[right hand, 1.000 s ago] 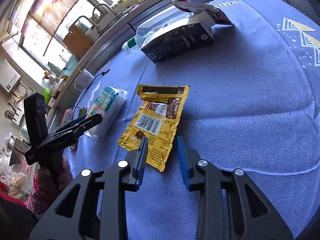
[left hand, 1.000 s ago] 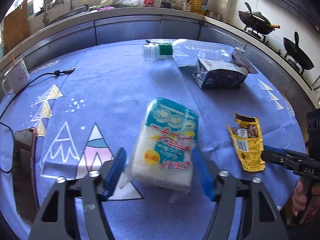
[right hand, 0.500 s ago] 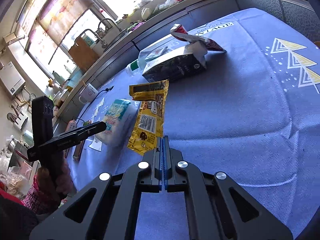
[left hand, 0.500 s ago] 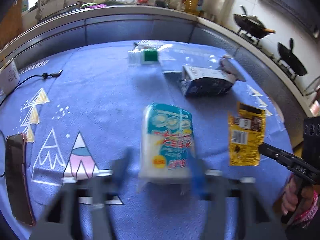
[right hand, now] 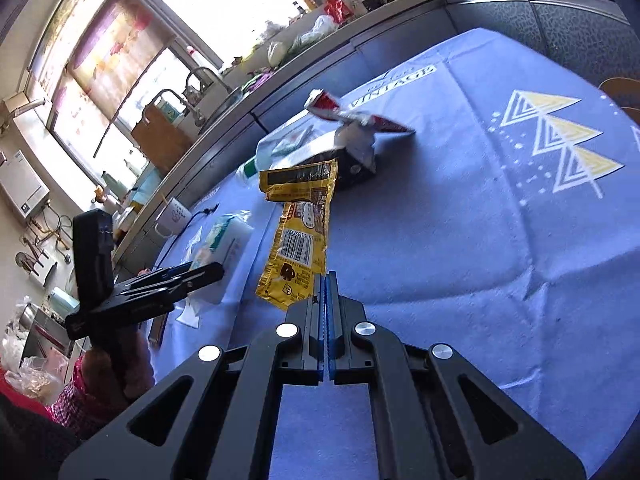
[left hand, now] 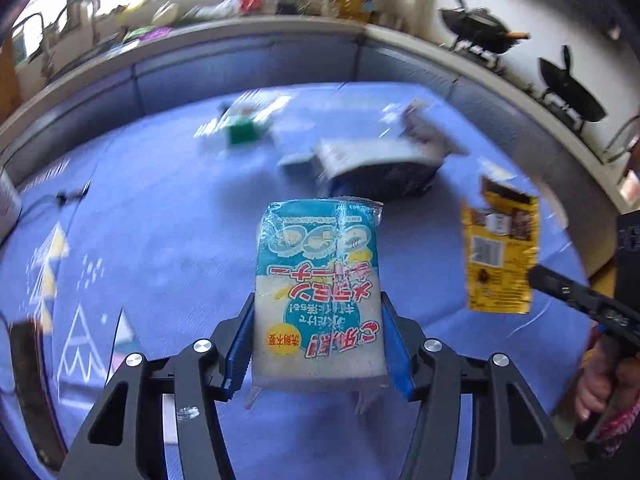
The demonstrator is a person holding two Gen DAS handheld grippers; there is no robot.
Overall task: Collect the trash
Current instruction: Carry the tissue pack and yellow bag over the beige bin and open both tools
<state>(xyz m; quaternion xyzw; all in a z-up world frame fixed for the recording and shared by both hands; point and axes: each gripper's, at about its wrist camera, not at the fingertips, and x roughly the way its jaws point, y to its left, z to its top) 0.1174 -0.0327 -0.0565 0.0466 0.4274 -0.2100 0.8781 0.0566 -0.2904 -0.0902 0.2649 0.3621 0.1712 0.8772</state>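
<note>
A: Foreground, left view: what does the left gripper (left hand: 318, 344) hold?

B: Its jaws are closing on a white sponge pack (left hand: 320, 284), pads pressing its lower sides. It looks light and soft, with slippery film; the mid-sides seem the best hold.

A: And the right gripper (right hand: 325, 280)?

B: Pressed together, pinching the bottom corner of a yellow wrapper (right hand: 298, 236): thin, floppy, hanging clear of the blue tablecloth (right hand: 460, 240).

A: Farther back?

B: A dark carton (left hand: 380, 168) and a bottle (left hand: 240, 128), upper centre, on the cloth.

Ahead of you the dark carton (left hand: 380, 172) and green-labelled bottle (left hand: 244, 128) block the far tabletop (right hand: 480, 240); its right side lies open.
</note>
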